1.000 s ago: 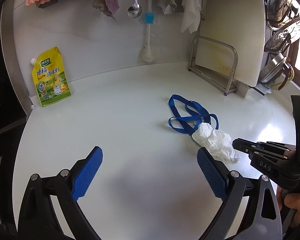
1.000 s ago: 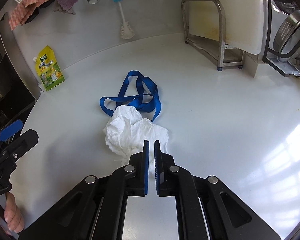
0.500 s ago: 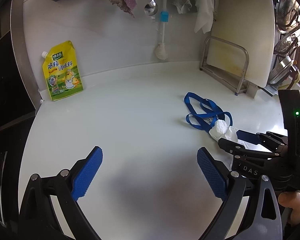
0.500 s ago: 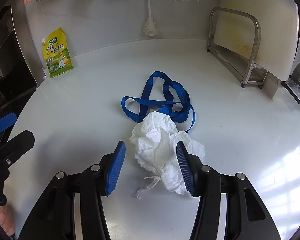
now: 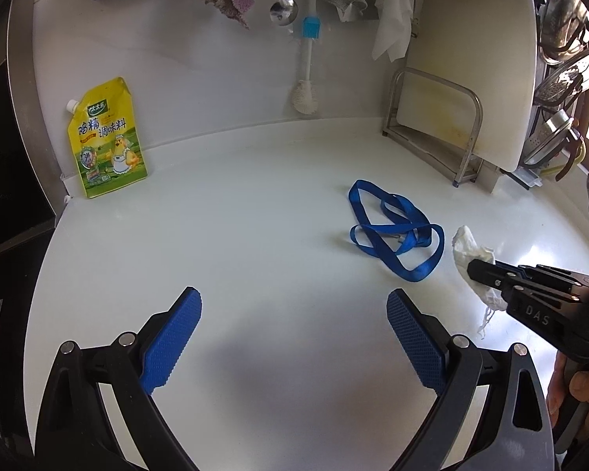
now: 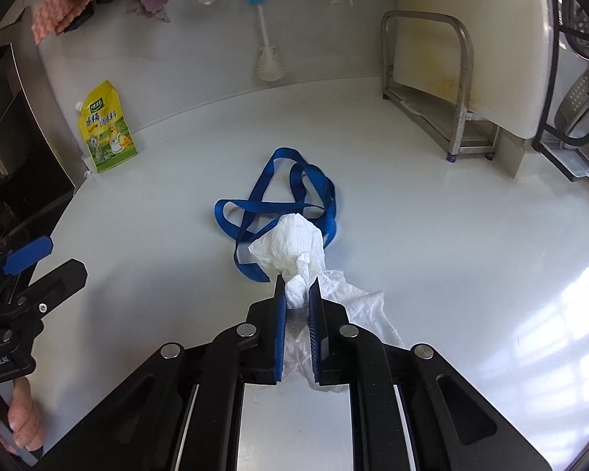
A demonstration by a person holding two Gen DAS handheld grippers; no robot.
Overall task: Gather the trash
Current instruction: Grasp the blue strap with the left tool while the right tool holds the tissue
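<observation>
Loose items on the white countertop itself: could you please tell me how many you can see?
2: a blue strap at the middle, and a yellow seasoning pouch leaning on the back wall. The crumpled tissue is lifted.

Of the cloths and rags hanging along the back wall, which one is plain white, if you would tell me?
The white cloth hanging farthest right, beside the cutting board; the others are pink, purple or grey.

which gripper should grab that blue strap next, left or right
Left, probably. The left gripper is open and holds nothing, facing the blue strap. The right gripper is shut on the crumpled tissue.
</observation>
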